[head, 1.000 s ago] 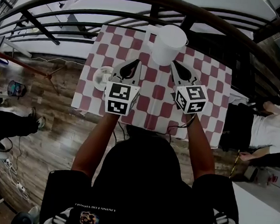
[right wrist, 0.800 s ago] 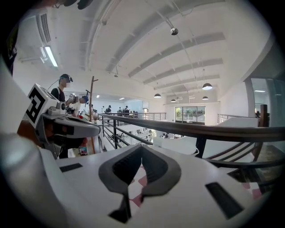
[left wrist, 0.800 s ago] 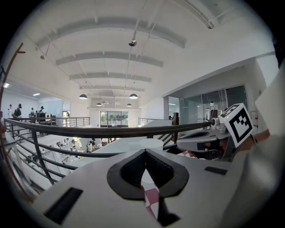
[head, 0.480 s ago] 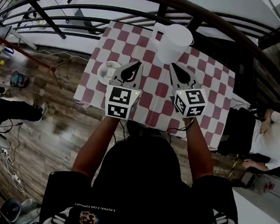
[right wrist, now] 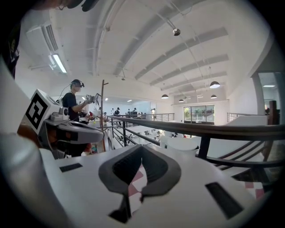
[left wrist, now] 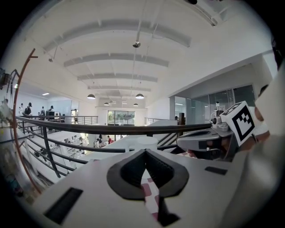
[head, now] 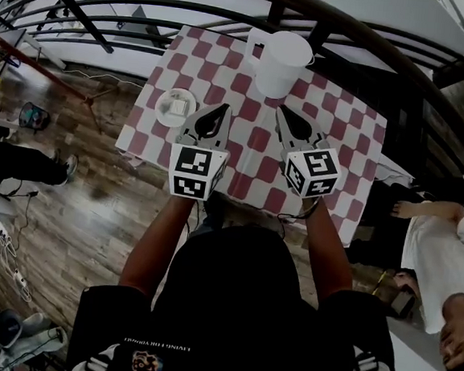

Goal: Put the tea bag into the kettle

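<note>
Left tool [head: 221, 111] and right tool [head: 283, 112], closed and empty, no longer cover the saucer [head: 160, 102] still bearing the tea bag [head: 174, 107], outside the kettle [head: 281, 64].

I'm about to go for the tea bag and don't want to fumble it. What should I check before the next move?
1. Left gripper empty: ok, jaws together, nothing between them.
2. Right gripper empty: ok, jaws together, nothing held.
3. Jaws open for a pick: not ok, both grippers are shut.
4. Tea bag findable: ok, a small pale packet lies on the saucer, left of the left gripper.
5. Kettle upright: ok, it stands on the checkered tablecloth, beyond both grippers.
6. Kettle mouth open: cannot tell from the head view.
</note>
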Demonstrator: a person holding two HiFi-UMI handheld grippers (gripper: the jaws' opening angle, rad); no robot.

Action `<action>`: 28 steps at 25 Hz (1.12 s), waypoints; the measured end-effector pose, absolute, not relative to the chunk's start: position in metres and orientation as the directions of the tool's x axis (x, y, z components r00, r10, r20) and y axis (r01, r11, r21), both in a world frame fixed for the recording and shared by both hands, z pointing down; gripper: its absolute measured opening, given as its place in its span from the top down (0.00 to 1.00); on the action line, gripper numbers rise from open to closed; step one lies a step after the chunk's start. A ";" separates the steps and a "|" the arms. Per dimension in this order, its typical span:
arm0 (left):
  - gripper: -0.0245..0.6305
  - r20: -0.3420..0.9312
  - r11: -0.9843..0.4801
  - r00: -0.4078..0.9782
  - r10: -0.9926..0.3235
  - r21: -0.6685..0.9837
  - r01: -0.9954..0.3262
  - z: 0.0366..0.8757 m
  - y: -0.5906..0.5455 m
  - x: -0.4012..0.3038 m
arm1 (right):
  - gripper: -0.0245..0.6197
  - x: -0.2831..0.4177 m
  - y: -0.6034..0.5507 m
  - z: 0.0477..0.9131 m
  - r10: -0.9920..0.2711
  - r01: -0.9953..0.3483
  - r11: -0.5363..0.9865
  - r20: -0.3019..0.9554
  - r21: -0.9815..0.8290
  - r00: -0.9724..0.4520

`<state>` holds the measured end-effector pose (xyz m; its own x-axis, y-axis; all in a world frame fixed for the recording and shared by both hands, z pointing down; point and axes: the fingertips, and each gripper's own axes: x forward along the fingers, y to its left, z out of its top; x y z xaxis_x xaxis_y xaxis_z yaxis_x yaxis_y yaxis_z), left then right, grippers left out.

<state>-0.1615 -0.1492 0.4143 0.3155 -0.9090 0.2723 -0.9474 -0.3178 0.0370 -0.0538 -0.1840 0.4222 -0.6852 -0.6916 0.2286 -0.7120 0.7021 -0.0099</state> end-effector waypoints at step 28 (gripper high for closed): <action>0.96 0.245 -0.133 0.141 -0.959 0.047 -0.990 0.408 -0.021 -0.087 | 0.94 0.006 -0.061 0.407 -0.523 -0.538 0.842 0.189 -0.035 -0.831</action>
